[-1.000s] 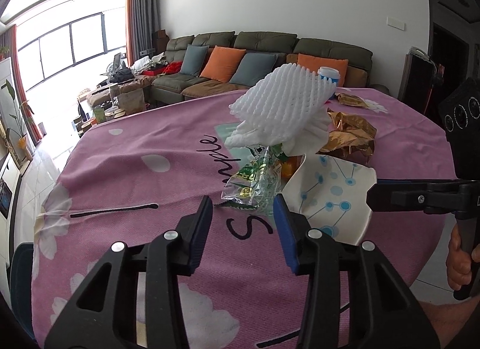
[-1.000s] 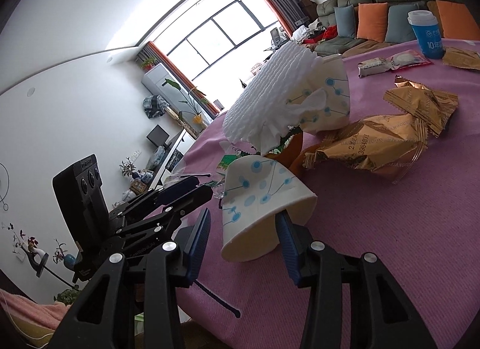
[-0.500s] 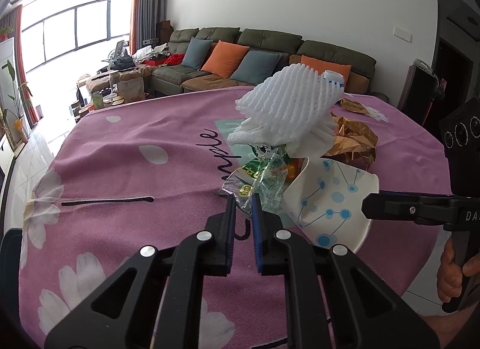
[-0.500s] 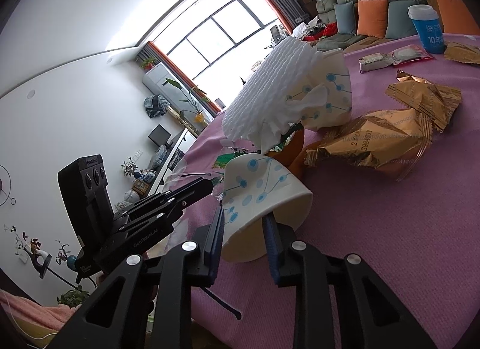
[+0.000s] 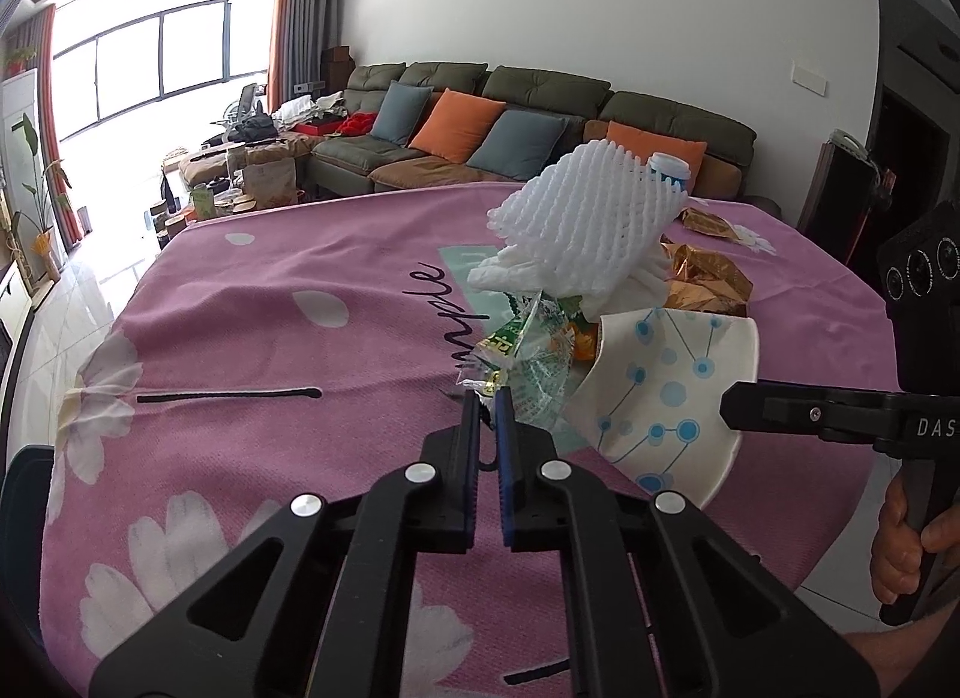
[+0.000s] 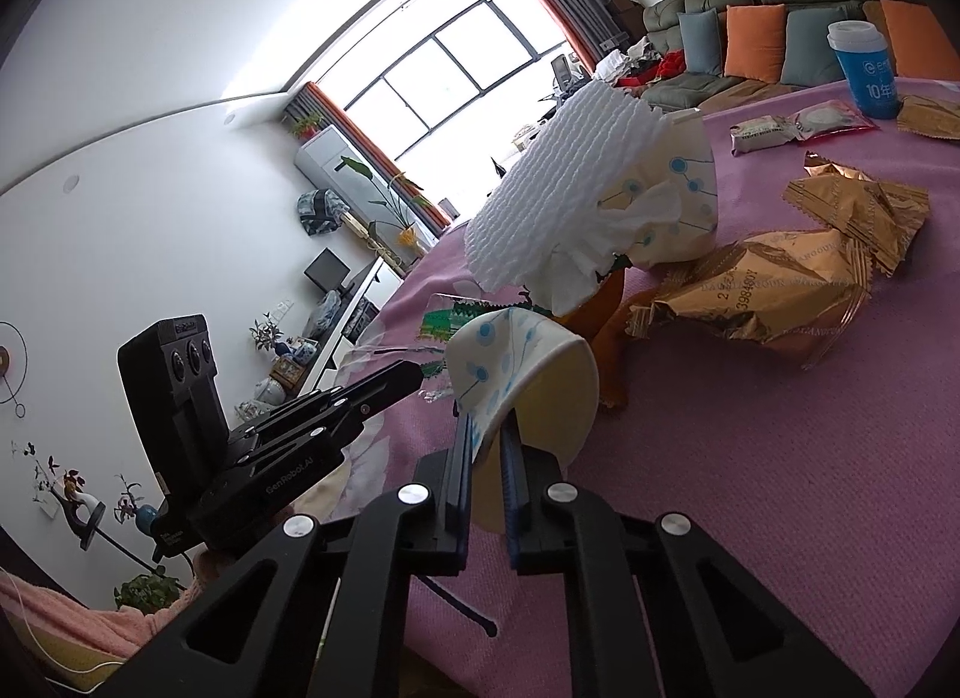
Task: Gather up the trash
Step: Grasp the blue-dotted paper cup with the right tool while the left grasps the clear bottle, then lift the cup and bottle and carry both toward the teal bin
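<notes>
One paper cup (image 6: 528, 374) – on its side, mouth apparently toward right gripper (image 6: 487, 434).

Betw left jaws: crinkly clear glossy plastic wrapper (image 5: 528, 362). Betw right jaws: smooth matt paper cup (image 6: 528, 374). Beyond: white foam net (image 5: 591, 218), shiny gold foil bags (image 6: 762, 296), matt woven cloth (image 5: 270, 302).

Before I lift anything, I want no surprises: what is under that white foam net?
Under the white foam net show crumpled tissue, a second dotted paper cup, a green-printed clear wrapper and something orange. The net covers whatever lies deeper in the pile.
</notes>
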`<state>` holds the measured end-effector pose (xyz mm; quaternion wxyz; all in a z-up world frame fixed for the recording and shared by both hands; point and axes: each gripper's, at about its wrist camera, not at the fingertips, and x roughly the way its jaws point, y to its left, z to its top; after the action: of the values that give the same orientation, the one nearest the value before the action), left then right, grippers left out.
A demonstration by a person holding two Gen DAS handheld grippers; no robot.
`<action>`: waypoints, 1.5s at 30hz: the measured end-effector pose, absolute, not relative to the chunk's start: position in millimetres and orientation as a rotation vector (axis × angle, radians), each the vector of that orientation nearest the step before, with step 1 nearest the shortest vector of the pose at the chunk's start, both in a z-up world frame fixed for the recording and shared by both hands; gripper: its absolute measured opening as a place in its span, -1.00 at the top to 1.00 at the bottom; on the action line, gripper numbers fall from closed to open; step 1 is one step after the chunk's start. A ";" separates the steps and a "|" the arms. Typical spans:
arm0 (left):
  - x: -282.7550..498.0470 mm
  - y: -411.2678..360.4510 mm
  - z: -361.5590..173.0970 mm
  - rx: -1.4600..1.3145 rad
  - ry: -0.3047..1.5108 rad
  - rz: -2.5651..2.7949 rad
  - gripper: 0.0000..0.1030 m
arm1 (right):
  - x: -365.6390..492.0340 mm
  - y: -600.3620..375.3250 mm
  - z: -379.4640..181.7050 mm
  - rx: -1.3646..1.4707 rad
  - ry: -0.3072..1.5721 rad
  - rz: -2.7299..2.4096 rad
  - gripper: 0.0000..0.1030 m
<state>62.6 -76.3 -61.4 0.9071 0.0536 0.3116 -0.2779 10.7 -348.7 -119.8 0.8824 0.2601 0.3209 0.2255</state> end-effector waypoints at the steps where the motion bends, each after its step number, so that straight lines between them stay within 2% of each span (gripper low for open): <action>1: 61.9 -74.8 -61.0 0.110 0.643 -0.570 0.90 | 10.1 -347.7 -118.4 0.536 0.667 0.470 0.88; 11: 56.3 -55.5 -59.3 0.092 0.646 -0.539 0.96 | 8.7 -340.4 -110.7 0.510 0.658 0.483 0.94; 45: 28.1 39.2 -23.4 -0.009 0.588 -0.321 0.96 | 56.6 -300.1 -93.3 0.431 0.649 0.674 0.95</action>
<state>28.1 39.2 -23.4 0.9444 -0.0047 0.2885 -0.1573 56.6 -300.1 -93.3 0.8702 0.2059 0.3103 0.3225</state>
